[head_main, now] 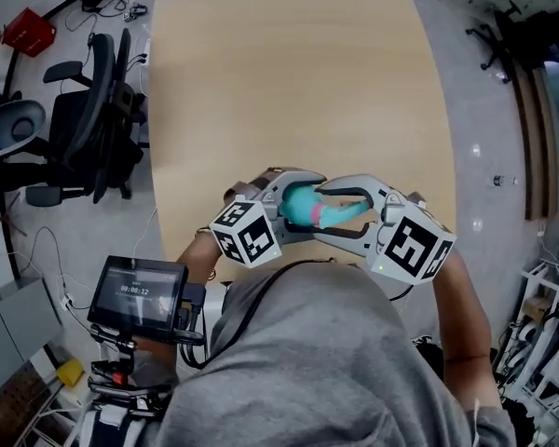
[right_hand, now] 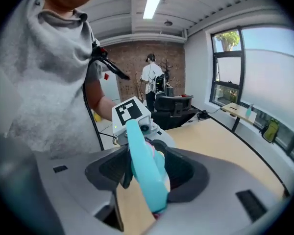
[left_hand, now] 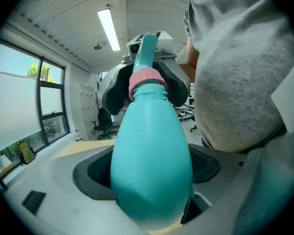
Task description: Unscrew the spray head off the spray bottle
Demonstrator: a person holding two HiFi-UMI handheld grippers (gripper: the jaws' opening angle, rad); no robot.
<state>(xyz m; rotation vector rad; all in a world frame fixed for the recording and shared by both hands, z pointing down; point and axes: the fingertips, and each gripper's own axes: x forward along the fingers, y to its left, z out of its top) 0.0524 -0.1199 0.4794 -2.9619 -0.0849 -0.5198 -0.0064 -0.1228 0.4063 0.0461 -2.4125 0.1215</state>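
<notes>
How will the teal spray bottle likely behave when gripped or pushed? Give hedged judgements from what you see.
The spray bottle is smooth and egg-shaped, so it would probably slip in a loose grip and roll if laid down. It looks like plastic, so it is likely light. The long spray head above the pink collar may make it tip easily.

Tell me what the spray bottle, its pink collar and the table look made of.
The spray bottle looks like smooth teal plastic with a soft, even sheen. The pink collar seems matte plastic too. The table looks like pale wood or laminate; its flat tan surface leaves that open.
</notes>
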